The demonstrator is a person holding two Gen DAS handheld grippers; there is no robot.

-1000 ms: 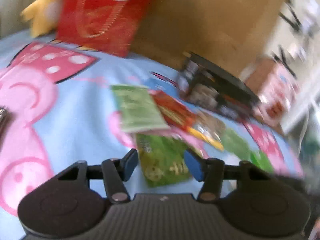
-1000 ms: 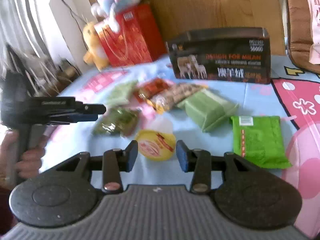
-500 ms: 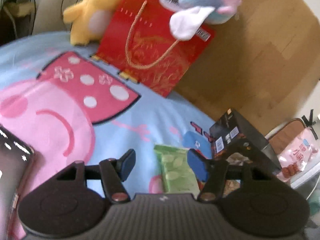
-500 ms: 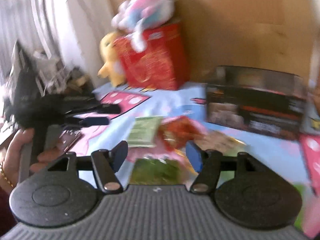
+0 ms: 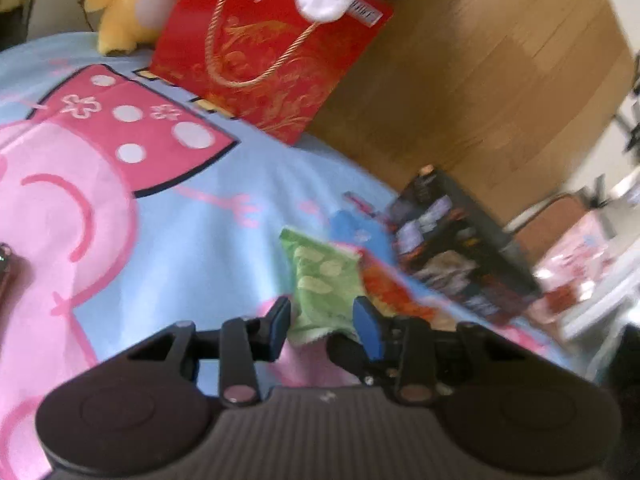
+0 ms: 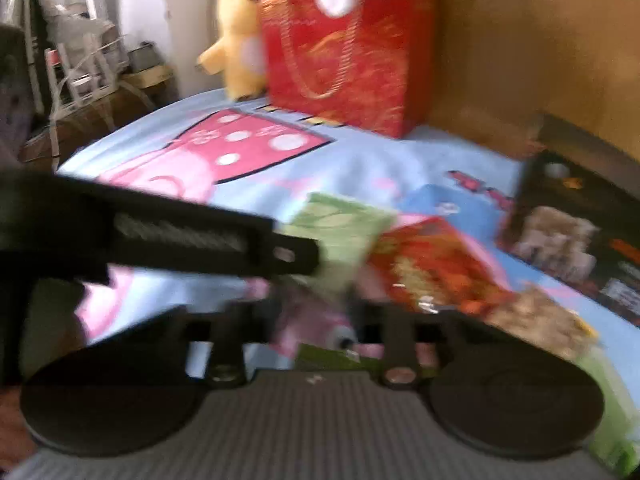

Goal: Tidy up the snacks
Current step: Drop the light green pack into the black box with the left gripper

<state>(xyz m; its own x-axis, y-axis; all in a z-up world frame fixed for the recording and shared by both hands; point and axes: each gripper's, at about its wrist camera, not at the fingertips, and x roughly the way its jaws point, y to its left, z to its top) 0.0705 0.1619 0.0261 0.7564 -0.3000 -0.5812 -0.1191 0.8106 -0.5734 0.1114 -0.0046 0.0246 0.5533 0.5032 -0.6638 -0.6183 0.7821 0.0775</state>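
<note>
both your grippers have just been closing: the left gripper (image 5: 322, 326) has its jaws pinched on the near end of the light green snack packet (image 5: 325, 285), while the right gripper (image 6: 314, 320) is too blurred to tell, red packet (image 6: 432, 264) just beyond its jaws.

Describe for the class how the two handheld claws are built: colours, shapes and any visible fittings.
The left claw has a dark ribbed body, two round black housings, black fingers with a metal rivet each and blue pads. The right claw, blurred, shows the same ribbed body, round housings and riveted black fingers; its pad colour cannot be told.
</note>
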